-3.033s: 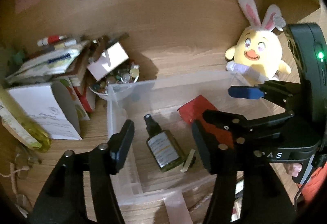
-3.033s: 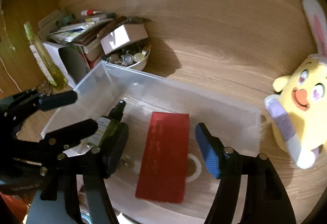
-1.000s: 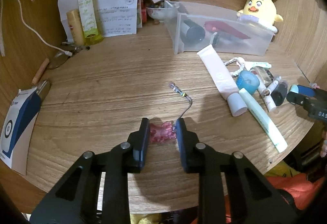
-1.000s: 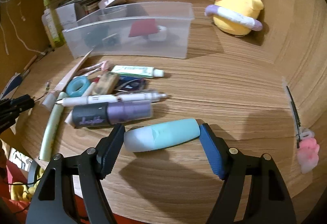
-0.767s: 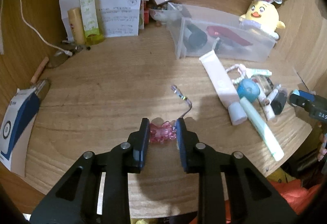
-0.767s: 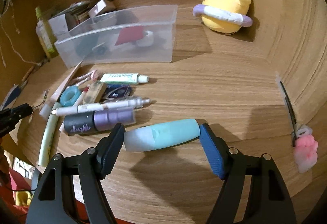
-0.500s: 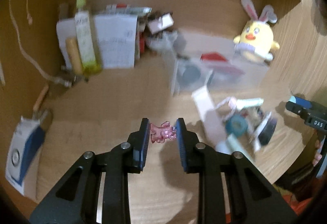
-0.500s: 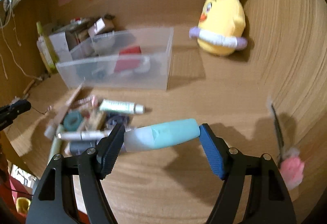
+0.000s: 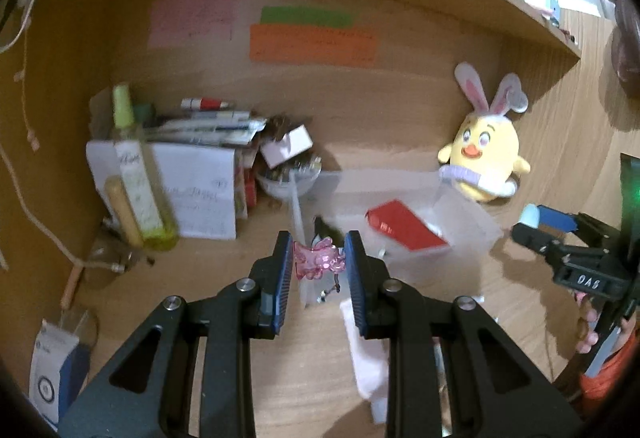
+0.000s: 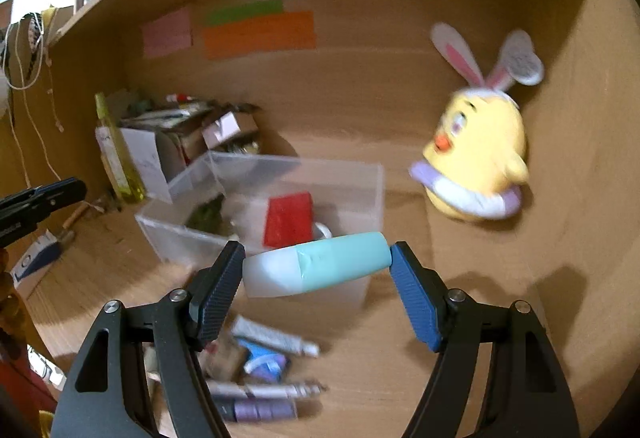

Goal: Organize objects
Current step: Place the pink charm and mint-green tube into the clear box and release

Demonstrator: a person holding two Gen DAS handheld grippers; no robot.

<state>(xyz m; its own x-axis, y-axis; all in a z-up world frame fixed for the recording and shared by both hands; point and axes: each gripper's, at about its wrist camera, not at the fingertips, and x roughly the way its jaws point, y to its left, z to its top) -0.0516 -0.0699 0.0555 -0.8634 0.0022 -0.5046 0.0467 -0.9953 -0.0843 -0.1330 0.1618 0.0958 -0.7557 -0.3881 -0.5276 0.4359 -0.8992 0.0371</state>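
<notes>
Both tongs have lifted off the desk toward the clear bin (image 10: pixel 280 174), carrying the pink clip (image 9: pixel 319 263) and teal tube (image 10: pixel 316 269).

Bin (image 10: pixel 372 190) stands between plush chick (image 10: pixel 476 162) and bottle (image 10: pixel 116 158).

Pink translucent charm (image 9: pixel 319 263): pinched betw. left tool (image 9: pixel 319 265) pads, off the bench. Teal/white tube (image 10: pixel 316 269): held endwise in right tool (image 10: pixel 317 270), roughly horiz., white end left. Clear plastic bin (image 10: pixel 372 194) behind, holding red flat pack (image 10: pixel 289 219) + dark green bottle (image 10: pixel 208 216).
</notes>
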